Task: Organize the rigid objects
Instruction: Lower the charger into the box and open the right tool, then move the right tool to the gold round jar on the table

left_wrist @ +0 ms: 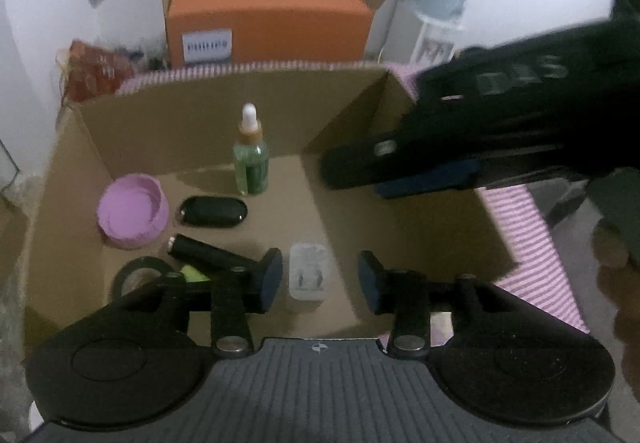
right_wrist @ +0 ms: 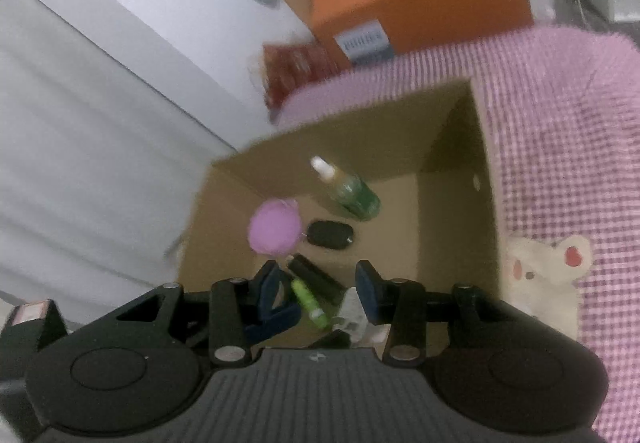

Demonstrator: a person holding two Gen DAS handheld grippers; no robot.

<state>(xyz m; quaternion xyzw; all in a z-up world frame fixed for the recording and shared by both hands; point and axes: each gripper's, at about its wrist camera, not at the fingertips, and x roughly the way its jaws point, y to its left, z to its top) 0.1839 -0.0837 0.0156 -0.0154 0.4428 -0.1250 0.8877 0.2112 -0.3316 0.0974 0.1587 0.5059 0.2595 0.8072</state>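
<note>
the small clear case (left_wrist: 309, 271) lies flat on the floor of the cardboard box (left_wrist: 168, 123), right below the gap of our left gripper (left_wrist: 318, 279), whose pads stand apart with nothing pressed between them. we judge it has been set down and is free. just to the left of that gripper lie the black tube (left_wrist: 208, 253), a lime-green piece (left_wrist: 194, 275) half hidden under the left finger, and the tape ring (left_wrist: 138, 275); further ahead are the black oval case (left_wrist: 212, 211), the pink cup (left_wrist: 132, 215) and, upright near the far wall, the green dropper bottle (left_wrist: 251, 163).

our right gripper (right_wrist: 320, 287) hangs over the same box, fingers apart; the frames show nothing gripped, only the objects seen through the gap below.

the risks, as we see them: the left finger sits close over the black tube, so a sideways drift while lifting out could roll it into the tape ring. the dropper bottle is tall and narrow and would topple from a light knock, likely onto the oval case. both tools crowd one opening, so they could collide, or clip the box wall on the right and drag the box across the checked pink cloth (right_wrist: 560, 123).
</note>
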